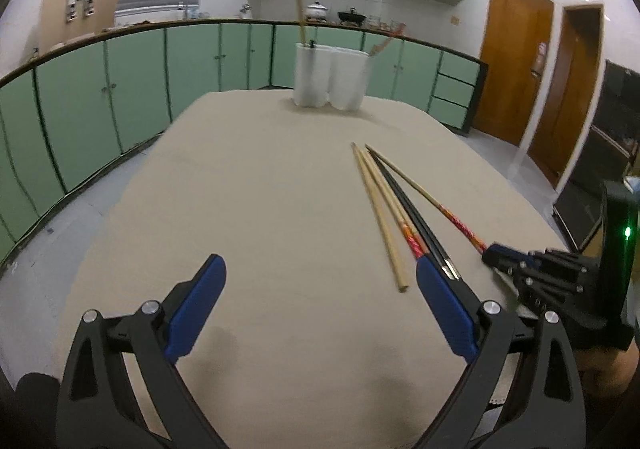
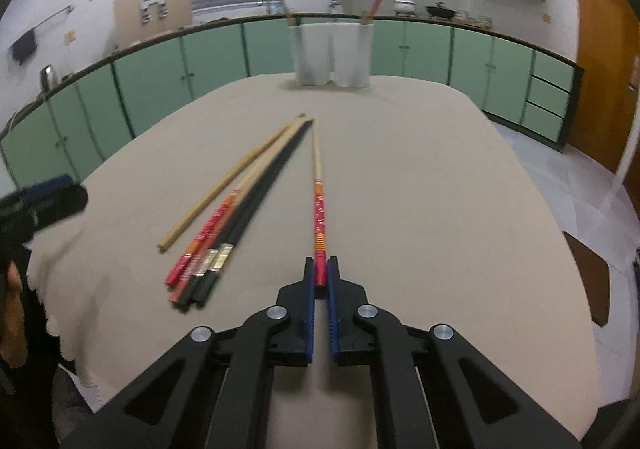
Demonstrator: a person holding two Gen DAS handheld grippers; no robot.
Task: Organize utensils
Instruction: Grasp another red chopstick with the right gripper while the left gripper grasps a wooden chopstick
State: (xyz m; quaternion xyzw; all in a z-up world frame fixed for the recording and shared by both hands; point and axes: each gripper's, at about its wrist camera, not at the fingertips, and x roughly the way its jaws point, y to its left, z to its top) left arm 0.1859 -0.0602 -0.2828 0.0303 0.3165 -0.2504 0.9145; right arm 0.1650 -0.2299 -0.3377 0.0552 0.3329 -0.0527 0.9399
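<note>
At the bottom of the right wrist view, the right gripper (image 2: pixel 321 276) is clenched on the red end of a red-handled chopstick (image 2: pixel 319 205), which runs up the frame's centre along the beige table (image 2: pixel 440 189). Left of it lies a bundle of chopsticks (image 2: pixel 236 201), plain, red and black. The left gripper (image 1: pixel 320 281) hangs spread wide, holding nothing. A white holder (image 1: pixel 330 77) stands at the table's far edge, upper centre.

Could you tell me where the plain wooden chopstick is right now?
The plain wooden chopstick lies on the table, leftmost of the loose bundle.
</note>
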